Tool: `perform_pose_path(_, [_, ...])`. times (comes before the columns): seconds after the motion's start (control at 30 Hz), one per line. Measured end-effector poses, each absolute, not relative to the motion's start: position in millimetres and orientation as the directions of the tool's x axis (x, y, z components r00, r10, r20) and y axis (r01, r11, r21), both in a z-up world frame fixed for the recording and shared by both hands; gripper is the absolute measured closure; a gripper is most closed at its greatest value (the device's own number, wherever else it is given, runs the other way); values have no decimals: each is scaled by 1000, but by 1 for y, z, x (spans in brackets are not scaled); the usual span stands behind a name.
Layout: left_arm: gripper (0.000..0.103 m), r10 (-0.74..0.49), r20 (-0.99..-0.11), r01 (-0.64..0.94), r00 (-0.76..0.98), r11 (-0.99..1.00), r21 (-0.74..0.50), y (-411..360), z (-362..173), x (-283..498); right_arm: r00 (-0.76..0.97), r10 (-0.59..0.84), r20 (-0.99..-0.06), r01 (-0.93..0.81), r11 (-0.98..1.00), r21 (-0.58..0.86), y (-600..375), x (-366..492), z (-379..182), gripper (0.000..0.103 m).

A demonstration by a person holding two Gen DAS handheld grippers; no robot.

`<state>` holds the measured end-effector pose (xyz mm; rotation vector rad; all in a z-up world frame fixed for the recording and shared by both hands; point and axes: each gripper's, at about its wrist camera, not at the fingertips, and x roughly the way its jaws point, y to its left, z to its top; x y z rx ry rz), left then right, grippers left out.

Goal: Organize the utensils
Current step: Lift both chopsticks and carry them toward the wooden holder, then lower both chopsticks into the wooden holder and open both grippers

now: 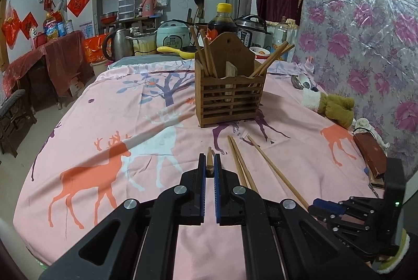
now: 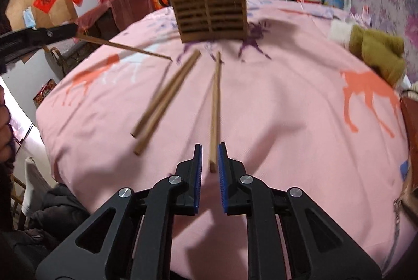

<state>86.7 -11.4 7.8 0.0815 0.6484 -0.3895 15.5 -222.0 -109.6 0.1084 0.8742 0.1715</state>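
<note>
Chopsticks are split between the wooden holder point(image 1: 230, 97) and the pink deer-print cloth point(image 1: 117, 139) over the surface. In your left wrist view the holder stands upright in the middle of the frame, with sticks leaning out of its left and right compartments. Below it, right of centre, a pair of chopsticks point(image 1: 241, 165) lies side by side, and a single chopstick point(image 1: 277, 170) lies just to their right.

Your left tongs point(image 1: 209, 162), at lower centre of that view, are pinching one chopstick point(image 1: 209, 158), whose end pokes up between the blue pads. In the right wrist view the same stick point(image 2: 122, 47) juts from those tongs at the left edge, slanting down toward the cloth.

Your right tongs point(image 2: 210, 157), at lower centre of the blurred right wrist view, are spread, with the near end of the single chopstick point(image 2: 215, 110) lying between the pads; you cannot tell whether a pad touches it. The pair point(image 2: 167, 99) lies to its left.

A stuffed toy point(image 1: 331, 105) sits at the right edge of the cloth.
</note>
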Motion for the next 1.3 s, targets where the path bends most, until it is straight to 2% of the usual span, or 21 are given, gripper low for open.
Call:
perform_pose_path(0.13, [97,-326,-612,381,721,924,-43,-14,3,87,651,146,-745,-109,989,99,-214,9,-113,84])
perform_pose_path(0.17, [97,-326,-613,381,719,924,-45,-14,2,87,657,137,-741,-107,990,88,-212,7,-113,88])
perform_pose_path(0.2, [97,-327,-615,381,718,924,-46,-14,2,88,661,137,-738,-107,990,89,-212,5,-112,97])
perform_pose_path(0.23, [97,-326,-615,381,718,924,-46,-15,2,88,669,126,-733,-98,992,82,-213,5,-111,97])
perform_pose_path(0.43, [97,-330,-599,387,730,921,-36,-16,12,90,772,93,-629,-51,995,84,-230,0,-62,98])
perform_pose_path(0.7, [97,-366,-533,432,763,902,-1,-29,58,95,882,113,-458,-69,991,110,-240,18,25,98])
perform_pose_path(1.1, [97,-429,-483,500,764,866,21,-65,117,128,908,133,-398,-105,990,90,-228,63,80,98])
perform_pose_path(1.3, [97,-433,-370,476,822,879,28,-82,171,162,951,104,-290,-82,993,88,-225,111,134,98])
